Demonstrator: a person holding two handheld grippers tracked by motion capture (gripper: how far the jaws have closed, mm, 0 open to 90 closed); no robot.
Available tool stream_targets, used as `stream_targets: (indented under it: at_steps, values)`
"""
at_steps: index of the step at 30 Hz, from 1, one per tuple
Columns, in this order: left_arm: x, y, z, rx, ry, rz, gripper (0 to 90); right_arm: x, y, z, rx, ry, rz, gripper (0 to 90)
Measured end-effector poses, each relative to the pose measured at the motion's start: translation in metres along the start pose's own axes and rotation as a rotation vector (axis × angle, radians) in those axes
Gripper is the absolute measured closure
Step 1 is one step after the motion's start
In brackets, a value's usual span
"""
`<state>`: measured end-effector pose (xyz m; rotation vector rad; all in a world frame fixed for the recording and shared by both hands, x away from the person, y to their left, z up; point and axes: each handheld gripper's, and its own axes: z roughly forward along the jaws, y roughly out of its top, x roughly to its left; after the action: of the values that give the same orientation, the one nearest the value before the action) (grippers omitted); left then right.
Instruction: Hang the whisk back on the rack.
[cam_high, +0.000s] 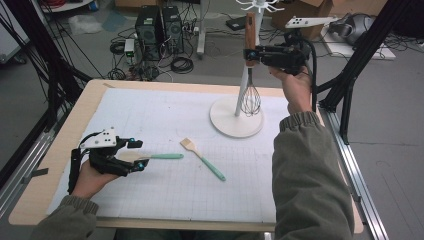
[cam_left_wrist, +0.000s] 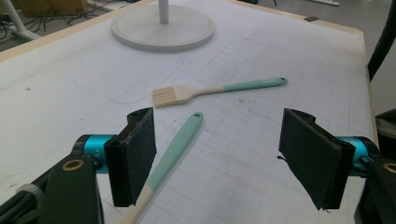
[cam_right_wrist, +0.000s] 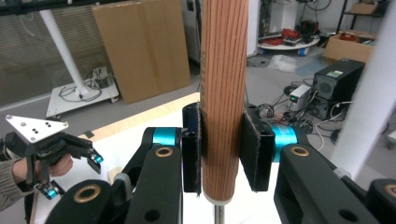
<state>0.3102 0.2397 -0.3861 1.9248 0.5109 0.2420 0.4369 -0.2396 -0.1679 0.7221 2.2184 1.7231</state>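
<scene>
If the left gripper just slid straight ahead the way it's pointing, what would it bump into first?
Probably the pastry brush, lying crosswise ahead of the open left gripper. The teal-handled utensil already lies between its jaws.

My right gripper (cam_high: 251, 55) holds the whisk (cam_high: 249, 75) upright above the stand's base (cam_high: 225, 121), at the far right of the mat (cam_high: 165, 120). My left gripper (cam_high: 137, 153) rests at the near left, around a spatula's handle (cam_high: 165, 156). The brush (cam_high: 202, 157) lies between them.
</scene>
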Motion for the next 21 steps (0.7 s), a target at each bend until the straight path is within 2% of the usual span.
stream_targets:
  at_steps: [3,5,18,21]
  values:
    - [0.0,0.0,0.0,0.004,-0.002,0.002,27.7,-0.005,-0.001,-0.005,-0.045,0.02,0.02,72.2]
    - [-0.001,0.0,0.001,0.005,-0.002,0.003,27.7,-0.007,-0.001,-0.007,-0.055,0.015,0.023,72.2]
    - [-0.001,0.0,0.001,0.005,-0.005,0.004,27.7,-0.023,-0.006,-0.007,-0.071,0.019,0.094,72.2]
    - [-0.001,0.0,0.001,0.003,-0.002,0.006,27.7,-0.024,-0.007,-0.004,-0.069,0.024,0.094,72.2]
